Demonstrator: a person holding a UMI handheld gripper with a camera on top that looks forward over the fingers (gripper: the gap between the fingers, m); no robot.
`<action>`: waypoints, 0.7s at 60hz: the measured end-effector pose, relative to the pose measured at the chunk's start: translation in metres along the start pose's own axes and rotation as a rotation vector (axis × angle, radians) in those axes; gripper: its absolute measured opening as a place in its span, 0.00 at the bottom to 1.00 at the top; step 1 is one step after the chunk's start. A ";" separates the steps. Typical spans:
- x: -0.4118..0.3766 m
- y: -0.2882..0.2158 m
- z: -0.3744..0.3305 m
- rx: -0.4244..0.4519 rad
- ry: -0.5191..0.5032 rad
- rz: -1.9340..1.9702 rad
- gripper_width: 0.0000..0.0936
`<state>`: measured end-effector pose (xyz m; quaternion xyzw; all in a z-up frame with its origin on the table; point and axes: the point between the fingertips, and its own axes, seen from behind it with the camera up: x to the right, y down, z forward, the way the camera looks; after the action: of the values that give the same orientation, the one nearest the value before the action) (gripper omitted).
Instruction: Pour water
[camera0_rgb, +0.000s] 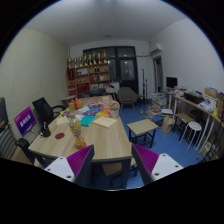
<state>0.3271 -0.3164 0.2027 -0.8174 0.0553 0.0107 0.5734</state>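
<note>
Claw (108, 160) raised high above the near end of a long wooden counter (100, 140), fingers spread wide apart with nothing between them, purple pads (80, 158) facing inward. Looking down the length of a classroom-like room with blue floor (165, 135) and white walls. Scattered across the counter, well beyond the fingertips: a small orange item (60, 135), a bright green sheet (105, 122), blue and orange papers (88, 112), plus other clutter too small to identify. No vessel for water clearly distinguishable among these; cannot tell which, if any, belongs to the pouring task. Black office chair (42, 108) standing beside the counter's left side, with a purple-and-white sign (25, 122) near it. Small wooden stool (143, 127) on the floor to the counter's right. Against the far wall, wooden shelves (88, 75) lined with yellowish objects, next to a dark window (126, 68). Along the right wall, a desk (195, 105) carrying a monitor (171, 82).
</note>
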 end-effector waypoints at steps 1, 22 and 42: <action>0.016 0.005 0.004 0.001 -0.006 -0.003 0.88; -0.042 0.037 0.048 0.009 -0.045 0.018 0.88; -0.180 0.056 0.201 0.088 -0.140 -0.040 0.89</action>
<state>0.1517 -0.1324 0.0963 -0.7895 -0.0007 0.0539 0.6113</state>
